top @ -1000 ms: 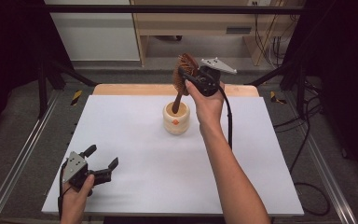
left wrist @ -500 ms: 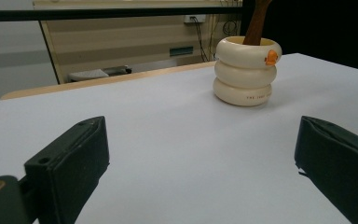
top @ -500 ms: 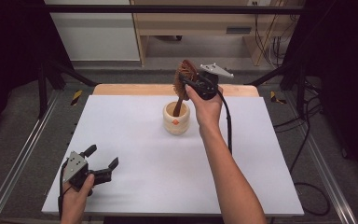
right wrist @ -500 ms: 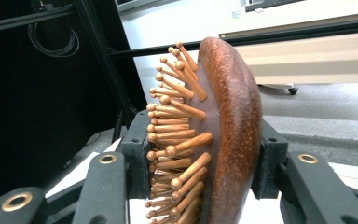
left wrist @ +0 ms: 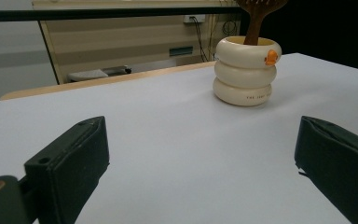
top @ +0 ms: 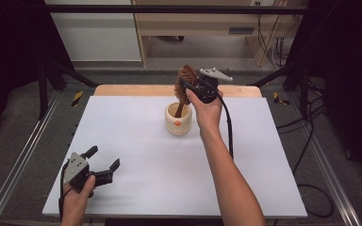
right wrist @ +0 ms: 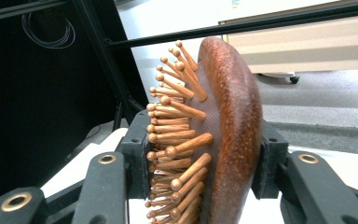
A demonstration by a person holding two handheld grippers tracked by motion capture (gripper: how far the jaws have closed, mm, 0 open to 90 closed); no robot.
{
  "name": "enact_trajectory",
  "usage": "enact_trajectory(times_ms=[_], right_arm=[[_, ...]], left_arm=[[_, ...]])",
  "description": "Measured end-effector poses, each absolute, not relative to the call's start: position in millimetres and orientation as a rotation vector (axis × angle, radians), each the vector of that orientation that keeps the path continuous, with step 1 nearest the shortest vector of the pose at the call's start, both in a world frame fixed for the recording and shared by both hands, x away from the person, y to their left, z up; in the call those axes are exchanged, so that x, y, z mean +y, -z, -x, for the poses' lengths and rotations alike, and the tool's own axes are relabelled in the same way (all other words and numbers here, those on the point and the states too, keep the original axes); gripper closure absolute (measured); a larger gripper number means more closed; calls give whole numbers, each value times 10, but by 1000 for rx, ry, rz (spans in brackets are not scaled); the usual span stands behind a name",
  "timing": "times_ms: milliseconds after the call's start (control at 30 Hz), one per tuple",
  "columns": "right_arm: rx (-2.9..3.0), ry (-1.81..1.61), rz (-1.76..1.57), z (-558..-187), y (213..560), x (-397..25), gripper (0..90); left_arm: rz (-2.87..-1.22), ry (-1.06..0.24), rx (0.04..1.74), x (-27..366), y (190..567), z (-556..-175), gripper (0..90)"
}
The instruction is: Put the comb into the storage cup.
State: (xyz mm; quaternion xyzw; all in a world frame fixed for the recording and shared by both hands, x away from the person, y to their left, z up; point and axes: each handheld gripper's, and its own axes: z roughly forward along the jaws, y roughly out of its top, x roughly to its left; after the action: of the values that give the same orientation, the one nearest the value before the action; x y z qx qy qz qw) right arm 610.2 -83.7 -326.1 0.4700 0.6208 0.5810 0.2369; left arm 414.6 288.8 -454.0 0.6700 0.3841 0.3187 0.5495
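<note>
The hairbrush (top: pixel 185 82) is made of reddish-brown wood, with an oval head and rows of round-tipped wooden pins (right wrist: pixel 177 140) on one face. It stands nearly upright, handle down, with the handle end inside the cup (top: pixel 178 119); the head rises above the cup rim. In the right gripper view the smooth back of the head faces right and the pins face left.

The cup is cream-coloured, shaped like three stacked rings, with a small orange mark (left wrist: pixel 271 57) near the rim. It stands upright on the white table (top: pixel 136 141), near the middle of the far edge.
</note>
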Motion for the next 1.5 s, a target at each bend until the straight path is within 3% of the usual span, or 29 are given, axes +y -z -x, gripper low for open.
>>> enact_trajectory(times_ms=[1500], right_arm=[[1706,-1658,-1363,-6165,3524,-831,509]], left_arm=[[-1597,-753,902,2875,4542,-4146,28]])
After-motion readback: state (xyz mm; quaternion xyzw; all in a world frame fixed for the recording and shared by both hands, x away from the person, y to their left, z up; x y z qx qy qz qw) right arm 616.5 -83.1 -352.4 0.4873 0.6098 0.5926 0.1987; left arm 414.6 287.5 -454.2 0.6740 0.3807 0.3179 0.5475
